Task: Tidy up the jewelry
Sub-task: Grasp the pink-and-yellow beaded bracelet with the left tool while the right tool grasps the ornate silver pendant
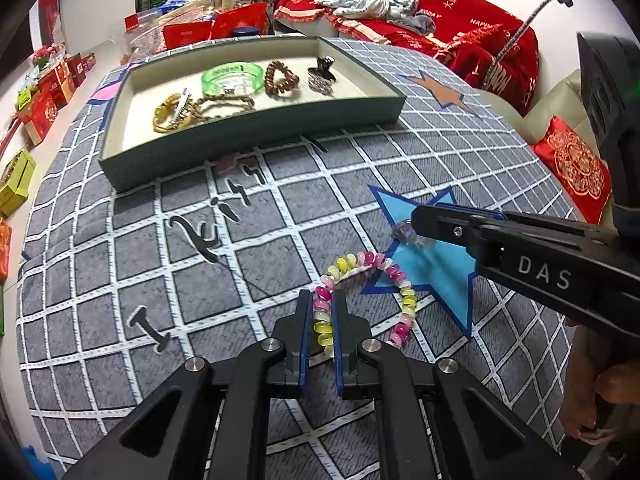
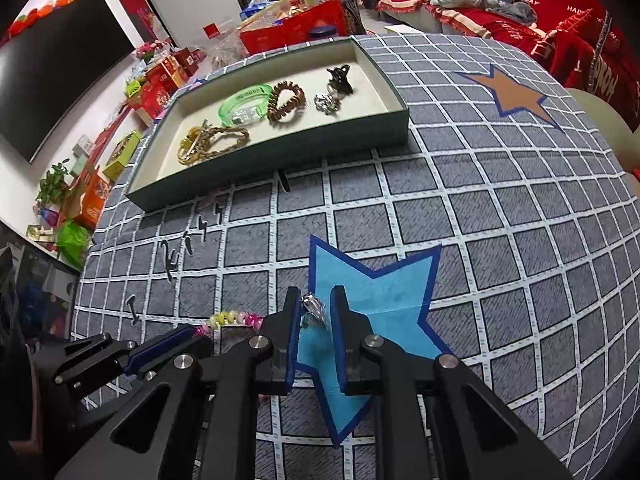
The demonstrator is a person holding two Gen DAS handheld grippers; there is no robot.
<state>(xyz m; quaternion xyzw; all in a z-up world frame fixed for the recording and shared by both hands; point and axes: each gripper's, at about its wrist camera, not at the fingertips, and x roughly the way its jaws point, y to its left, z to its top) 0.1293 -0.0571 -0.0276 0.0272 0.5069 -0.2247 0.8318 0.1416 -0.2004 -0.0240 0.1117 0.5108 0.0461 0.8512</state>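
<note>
A pink, yellow and white bead bracelet (image 1: 372,280) lies on the grey checked cloth beside a blue star patch (image 1: 436,256). My left gripper (image 1: 322,300) has its jaws close around one side of the bracelet; they look shut on it. A small silver ring (image 2: 314,310) sits on the blue star (image 2: 384,300). My right gripper (image 2: 316,300) straddles the ring, jaws narrowly apart, touching or nearly so. The ring also shows in the left wrist view (image 1: 404,232). The open jewelry tray (image 1: 256,136) stands farther back, holding a green bangle (image 1: 232,76), a brown coil tie (image 1: 282,78), a black clip (image 1: 322,68) and gold bracelets (image 1: 192,110).
An orange star patch (image 1: 438,90) lies right of the tray. A sofa with red covers (image 1: 460,16) stands behind the table, a red cushion (image 1: 576,164) at the right. Gift boxes (image 1: 44,100) crowd the floor at left. A bare foot (image 1: 592,400) shows at lower right.
</note>
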